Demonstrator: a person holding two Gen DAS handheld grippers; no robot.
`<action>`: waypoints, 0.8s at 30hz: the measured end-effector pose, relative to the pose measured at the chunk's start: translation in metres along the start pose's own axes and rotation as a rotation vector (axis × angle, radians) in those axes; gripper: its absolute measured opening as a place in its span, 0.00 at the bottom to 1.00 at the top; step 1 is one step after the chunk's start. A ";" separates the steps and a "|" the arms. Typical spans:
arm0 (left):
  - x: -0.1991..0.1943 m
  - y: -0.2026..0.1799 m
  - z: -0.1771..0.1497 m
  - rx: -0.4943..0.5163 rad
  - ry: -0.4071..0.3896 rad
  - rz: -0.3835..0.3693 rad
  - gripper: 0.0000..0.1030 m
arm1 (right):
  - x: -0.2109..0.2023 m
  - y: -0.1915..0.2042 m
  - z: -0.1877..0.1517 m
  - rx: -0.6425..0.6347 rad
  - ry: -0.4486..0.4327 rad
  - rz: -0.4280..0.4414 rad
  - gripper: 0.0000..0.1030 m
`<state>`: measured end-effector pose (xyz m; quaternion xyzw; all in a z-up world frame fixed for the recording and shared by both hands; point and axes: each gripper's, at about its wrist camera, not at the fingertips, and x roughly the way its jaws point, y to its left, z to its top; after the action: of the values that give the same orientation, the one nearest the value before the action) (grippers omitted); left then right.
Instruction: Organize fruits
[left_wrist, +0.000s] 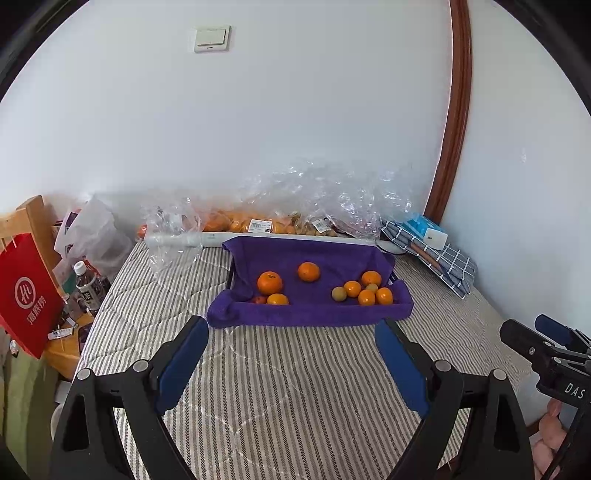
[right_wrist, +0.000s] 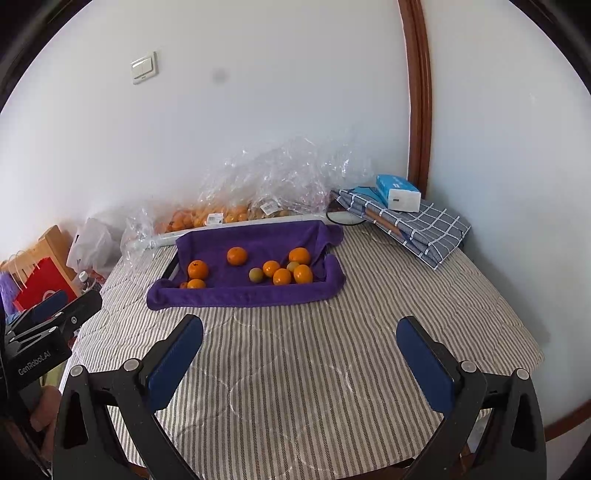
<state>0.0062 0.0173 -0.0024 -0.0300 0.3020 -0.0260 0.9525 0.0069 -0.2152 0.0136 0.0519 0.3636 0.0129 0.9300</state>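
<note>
A tray lined with a purple towel (left_wrist: 314, 314) (right_wrist: 243, 295) sits on the striped quilt. Larger oranges (left_wrist: 269, 283) (right_wrist: 198, 269) lie at its left and middle. A cluster of small oranges (left_wrist: 366, 297) (right_wrist: 282, 276) and two greenish fruits (left_wrist: 338, 294) (right_wrist: 256, 274) lies at its right. My left gripper (left_wrist: 291, 325) is open and empty, just short of the tray's near edge. My right gripper (right_wrist: 299, 325) is open and empty, further back over the quilt. Each gripper shows at the edge of the other's view.
Clear plastic bags of oranges (left_wrist: 240, 223) (right_wrist: 207, 218) lie along the wall behind the tray. A folded checked cloth (left_wrist: 443, 266) (right_wrist: 417, 229) with a blue tissue pack (right_wrist: 397, 192) lies at the back right. A red bag (left_wrist: 26, 295) and bottles (left_wrist: 86, 286) stand left of the bed.
</note>
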 end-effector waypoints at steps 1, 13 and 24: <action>0.000 0.000 0.000 0.002 -0.001 -0.001 0.89 | 0.000 0.000 0.000 0.001 0.000 0.000 1.00; 0.000 0.001 0.000 0.003 -0.002 0.001 0.89 | 0.000 -0.001 -0.001 0.013 0.003 0.000 1.00; 0.000 0.000 0.000 0.001 -0.002 0.003 0.89 | 0.001 -0.002 -0.002 0.019 0.004 0.003 1.00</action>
<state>0.0062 0.0174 -0.0026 -0.0291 0.3011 -0.0247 0.9528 0.0058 -0.2170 0.0115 0.0610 0.3654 0.0111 0.9288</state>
